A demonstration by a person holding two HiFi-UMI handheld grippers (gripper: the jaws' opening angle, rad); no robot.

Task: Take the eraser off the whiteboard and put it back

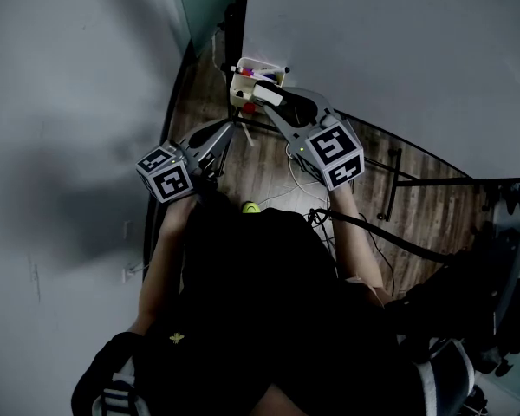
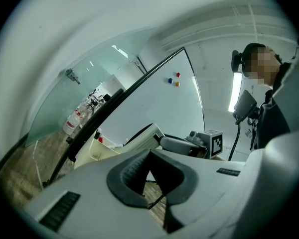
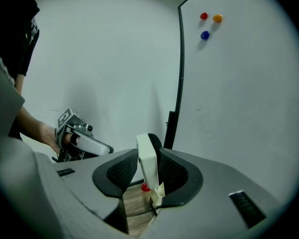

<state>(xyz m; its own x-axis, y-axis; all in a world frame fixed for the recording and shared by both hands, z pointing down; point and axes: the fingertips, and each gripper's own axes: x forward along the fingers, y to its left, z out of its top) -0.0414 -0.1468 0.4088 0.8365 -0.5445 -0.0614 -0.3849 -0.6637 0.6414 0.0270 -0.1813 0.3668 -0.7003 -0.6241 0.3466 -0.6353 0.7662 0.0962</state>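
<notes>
**Eraser held edge-on at the whiteboard's lower corner**

The right gripper [image 3: 149, 171] has its jaws closed about halfway on the eraser [image 3: 147, 158]. The eraser stands upright between the pads, with its white back to the left and its dark felt to the right, facing the whiteboard [image 3: 239, 98]. In the head view the right arm reaches away from the body with the forearm nearly straight. The gripper tips slightly downward, and its marker cube sits over the right hand [image 1: 345, 191]. The eraser is at the far end of that reach, at the board's lower left corner and above the cream tray [image 1: 241, 94] of markers. The views do not show whether the eraser touches the board.

The left gripper [image 2: 148, 159] is held level, to the left of the right one and a little nearer the body. Its jaws are drawn together at the tips, with nothing between them. The left hand [image 3: 60, 139] grips its handle, and the left forearm [image 1: 160, 267] is bent back toward the torso.

Three magnets [image 3: 204, 35], red, orange and blue, sit high on the board. A wooden floor [image 1: 416, 199] lies below both grippers.
</notes>
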